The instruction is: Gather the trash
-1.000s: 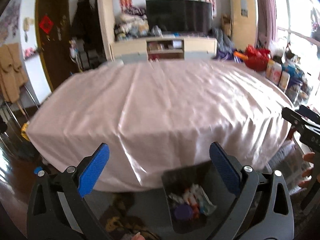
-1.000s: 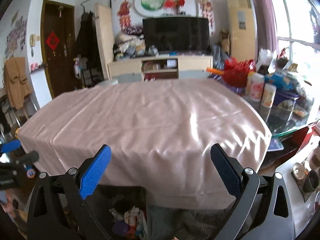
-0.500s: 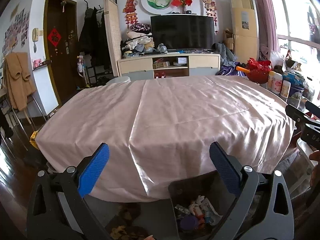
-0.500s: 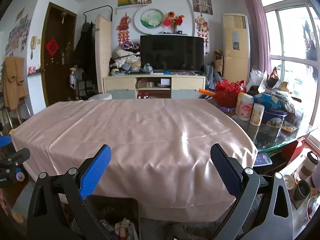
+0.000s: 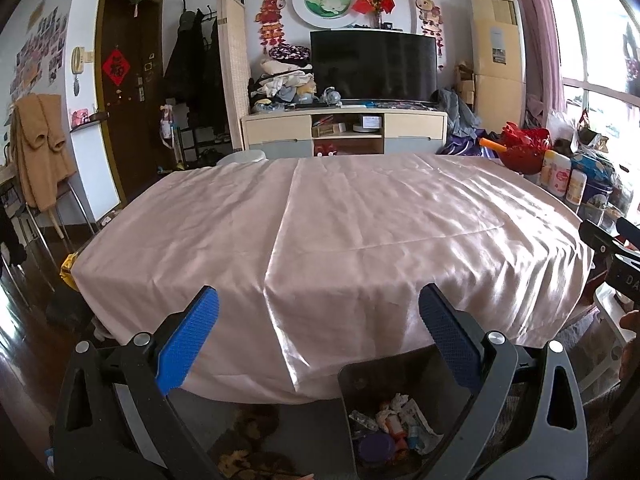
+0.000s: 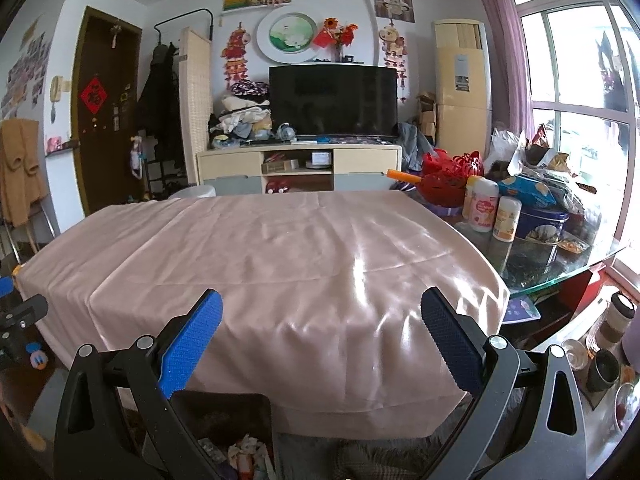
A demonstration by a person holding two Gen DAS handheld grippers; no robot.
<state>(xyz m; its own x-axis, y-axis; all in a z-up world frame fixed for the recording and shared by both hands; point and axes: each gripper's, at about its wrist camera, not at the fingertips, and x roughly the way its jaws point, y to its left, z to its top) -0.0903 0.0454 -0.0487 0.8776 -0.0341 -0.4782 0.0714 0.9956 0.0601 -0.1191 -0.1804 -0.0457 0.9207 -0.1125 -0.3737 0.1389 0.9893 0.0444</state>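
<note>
Where the left wrist view looks forward, the left claw (image 5: 318, 340) stands spread wide with nothing between its blue pads (image 5: 188, 344). Beyond it lies the surface (image 5: 340, 216) under a pink satin cloth. Dark trash bin (image 5: 360, 384) sits on the floor just in front of the surface's near edge, below the claw's right finger. Trash (image 5: 394, 420) fills its bottom: crumpled paper, wrappers, a purple round piece. Right claw (image 5: 608, 240) shows at the far right edge, beside the surface's right corner.

Right wrist view: the right claw (image 6: 322, 340) is likewise wide apart, holding nothing. The trash bin (image 6: 240, 404) sits low left, in front of the surface (image 6: 280, 248), partly hidden by the left finger; crumpled trash (image 6: 246, 454) visible inside. Left claw (image 6: 20, 312) shows at the left edge, beside the surface's left corner. Bottles and tins (image 6: 508, 218) crowd a glass top right of the surface.
</note>
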